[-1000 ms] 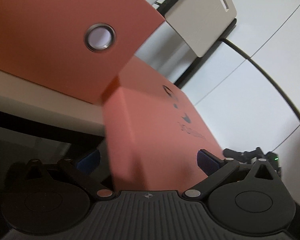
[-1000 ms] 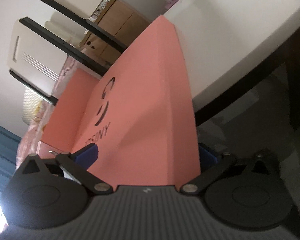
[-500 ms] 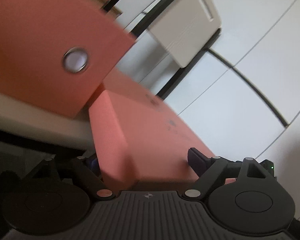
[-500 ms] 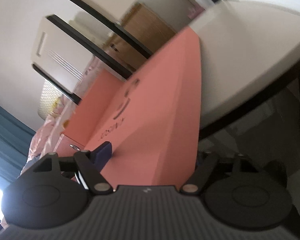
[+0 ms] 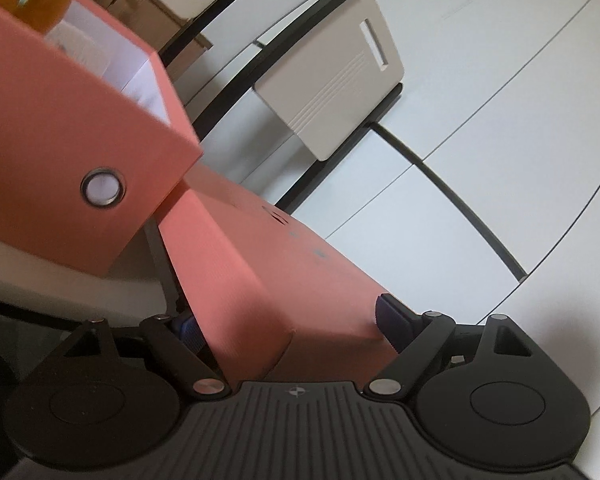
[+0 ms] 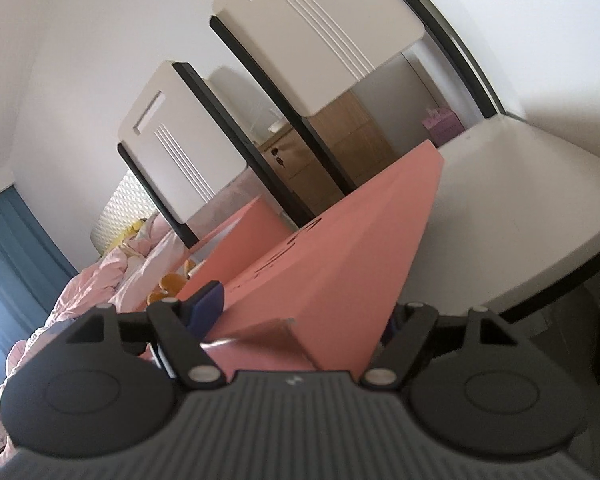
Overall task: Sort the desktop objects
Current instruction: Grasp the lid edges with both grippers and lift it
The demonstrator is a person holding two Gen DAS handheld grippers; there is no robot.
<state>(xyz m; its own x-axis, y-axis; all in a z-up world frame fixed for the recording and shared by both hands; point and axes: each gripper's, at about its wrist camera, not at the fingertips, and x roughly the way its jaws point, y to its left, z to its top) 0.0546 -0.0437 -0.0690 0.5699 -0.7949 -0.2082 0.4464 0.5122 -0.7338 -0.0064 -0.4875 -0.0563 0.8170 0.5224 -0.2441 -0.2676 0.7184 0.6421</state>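
A pale bench (image 5: pixel 60 292) carries the open box (image 5: pixel 80 128). Both grippers, left (image 5: pixel 288 328) and right (image 6: pixel 300 312), clamp their fingers on the lid (image 5: pixel 284 264); we should keep it level and square it above the box.

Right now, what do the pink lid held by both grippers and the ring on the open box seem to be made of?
Pink lid: probably matte paperboard; flat colour, crisp folded edges, no gloss. Ring on the open pink box: looks like polished metal, a grommet with a bright reflective rim, though plated plastic can't be ruled out.
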